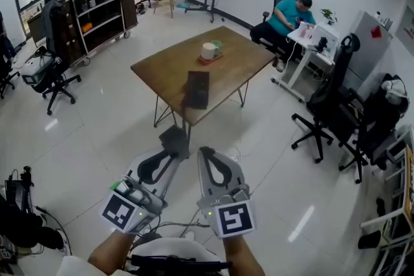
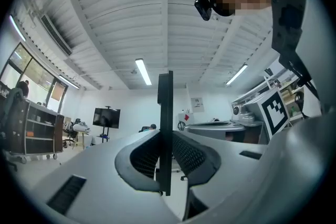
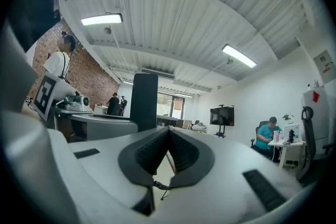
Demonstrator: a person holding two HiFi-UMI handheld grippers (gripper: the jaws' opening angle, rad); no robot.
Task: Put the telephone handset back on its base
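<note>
Done so far: the flat black slab of a telephone handset (image 1: 174, 138) is up off any surface and clamped in the left gripper (image 1: 171, 153) (I take the slab for the handset; it is thin and plain-faced, with no detail to read).
Left to do: nearly everything, by my judgement. It has to be carried to the table, lowered onto the base and let go.
Base: the black rectangular telephone base (image 1: 197, 88) lies flat near the closest edge of the brown wooden table on thin metal legs (image 1: 162, 64), with nothing resting on it.
Left gripper: the jaws are drawn in narrow and both ribbed pads press on the handset's two broad faces. The handset stands edge-on between them and sticks out well past the tips.
Right gripper (image 1: 206, 153): the jaws are closed together with nothing between them. It is held just beside the left gripper, at about the same height.
Handset and grippers: it sits inside the left jaws, and is just to the left of and ahead of the right gripper's tips. I see no contact with the right one.
Handset and base: well apart, with open white floor between them. The base lies ahead, almost straight beyond the handset.
Also on the table: a white cup (image 1: 208, 50) on a small tray, farther back than the base.
</note>
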